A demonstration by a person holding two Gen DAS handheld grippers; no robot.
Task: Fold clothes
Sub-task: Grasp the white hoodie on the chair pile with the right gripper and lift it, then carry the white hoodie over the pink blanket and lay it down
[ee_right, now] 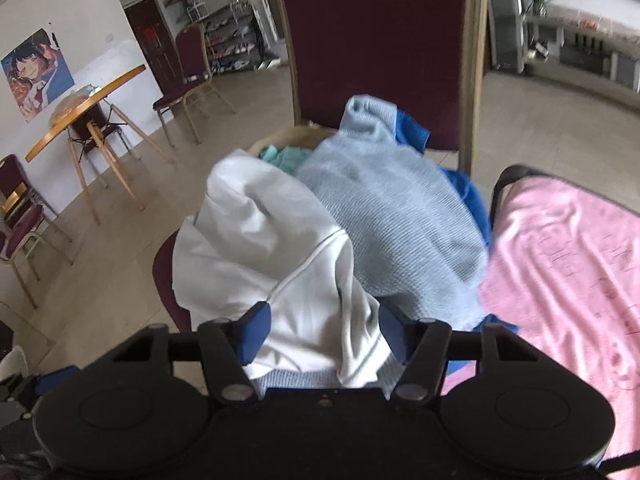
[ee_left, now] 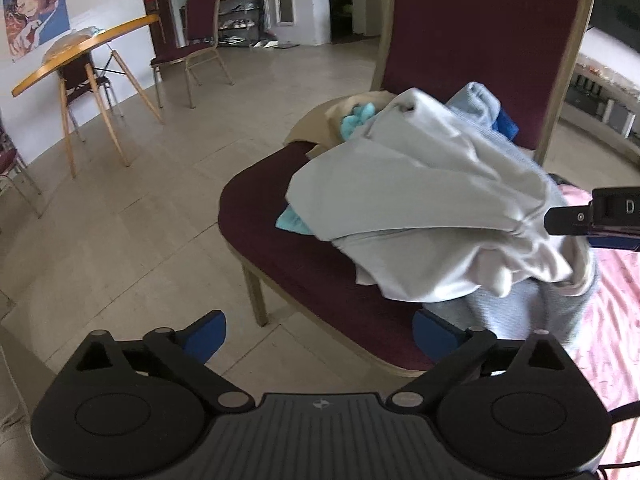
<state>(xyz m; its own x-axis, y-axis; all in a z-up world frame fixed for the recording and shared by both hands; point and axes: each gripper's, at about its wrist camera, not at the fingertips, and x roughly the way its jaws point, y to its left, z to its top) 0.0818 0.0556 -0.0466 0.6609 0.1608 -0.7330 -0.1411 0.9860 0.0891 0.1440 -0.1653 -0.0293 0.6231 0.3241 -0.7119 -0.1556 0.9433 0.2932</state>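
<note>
A heap of clothes lay on the seat of a maroon chair (ee_left: 480, 24), likely dumped there as the pile to work through, and a pink cloth (ee_right: 568, 264) spread just to its right looked like the flat place meant for folding. The right gripper (ee_right: 324, 332) had reached into the near edge of the heap, with a bunch of the white garment (ee_right: 264, 248) between its blue pads (ee_right: 256, 332); from the left wrist view the fabric puckered into tight gathers where the jaws met it, so I judged it pinched and grasped there, probably to draw that piece off the pile. The left gripper (ee_left: 320, 336) hung near the chair's front edge with its jaws spread wide and nothing in them, seemingly waiting to take a second corner. The white garment was smooth, thin and crumpled, with a pale piped seam, draped over the left and near side of the heap. Beside it, to the right, sat a light blue knitted piece (ee_right: 400, 208), with a bright blue garment (ee_right: 416, 132) behind and something turquoise (ee_right: 284, 158) tucked at the far side.
</note>
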